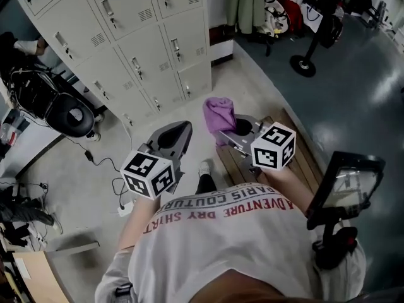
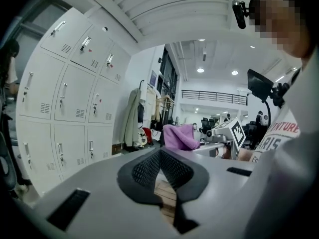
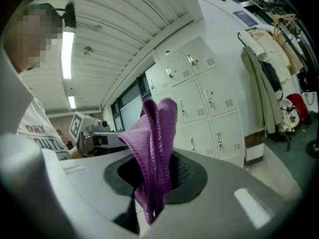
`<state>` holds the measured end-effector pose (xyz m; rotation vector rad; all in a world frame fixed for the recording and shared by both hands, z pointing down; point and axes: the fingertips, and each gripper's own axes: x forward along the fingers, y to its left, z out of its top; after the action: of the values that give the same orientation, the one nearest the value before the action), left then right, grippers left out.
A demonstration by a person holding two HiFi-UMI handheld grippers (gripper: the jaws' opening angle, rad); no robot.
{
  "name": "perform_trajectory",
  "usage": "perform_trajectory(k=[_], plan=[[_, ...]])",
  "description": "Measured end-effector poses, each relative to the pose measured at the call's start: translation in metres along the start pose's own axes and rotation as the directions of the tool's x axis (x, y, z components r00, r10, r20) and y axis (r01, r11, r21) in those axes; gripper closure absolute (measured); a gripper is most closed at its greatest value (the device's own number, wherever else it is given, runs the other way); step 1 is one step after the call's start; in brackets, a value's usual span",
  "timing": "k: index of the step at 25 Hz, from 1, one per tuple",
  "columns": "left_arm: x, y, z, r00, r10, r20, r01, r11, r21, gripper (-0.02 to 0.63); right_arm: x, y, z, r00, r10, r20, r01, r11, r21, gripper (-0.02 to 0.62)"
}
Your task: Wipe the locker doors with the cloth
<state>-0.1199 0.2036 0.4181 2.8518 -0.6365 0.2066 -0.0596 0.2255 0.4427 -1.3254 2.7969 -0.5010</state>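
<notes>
A purple cloth (image 1: 220,114) is pinched in my right gripper (image 1: 235,129) and sticks up out of its jaws (image 3: 155,148). The grey locker doors (image 1: 142,43) stand ahead and to the left, a short way beyond both grippers; they show again as locker doors (image 3: 209,103) and locker doors (image 2: 65,108) in the gripper views. My left gripper (image 1: 175,136) is held beside the right one, its jaws closed together with nothing between them (image 2: 159,159). From the left gripper view the purple cloth (image 2: 180,137) and the right gripper's marker cube (image 2: 235,131) appear to the right.
A wooden bench (image 1: 303,153) lies under my right arm. Cables and a black round device (image 1: 69,115) lie on the floor at left. Coats hang beyond the lockers (image 3: 269,83). A black stand with a wheeled base (image 1: 304,62) is at the back right. A screen on a mount (image 1: 344,185) sits at my right.
</notes>
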Motion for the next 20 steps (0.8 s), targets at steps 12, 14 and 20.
perform_trajectory(k=[12, 14, 20], plan=[[0.162, 0.272, 0.099, 0.995, 0.088, -0.039, -0.089, 0.996, -0.007, 0.603, 0.197, -0.217, 0.132, 0.995, -0.017, 0.102, 0.015, 1.0, 0.018, 0.517], [0.176, 0.285, 0.121, 0.997, 0.068, -0.032, -0.068, 0.997, -0.019, 0.604, 0.21, -0.231, 0.155, 0.991, 0.014, 0.133, -0.018, 0.999, 0.033, 0.522], [0.204, 0.303, 0.172, 0.999, 0.029, 0.046, -0.029, 1.0, -0.003, 0.603, 0.222, -0.264, 0.202, 0.984, 0.018, 0.175, -0.022, 1.0, 0.018, 0.531]])
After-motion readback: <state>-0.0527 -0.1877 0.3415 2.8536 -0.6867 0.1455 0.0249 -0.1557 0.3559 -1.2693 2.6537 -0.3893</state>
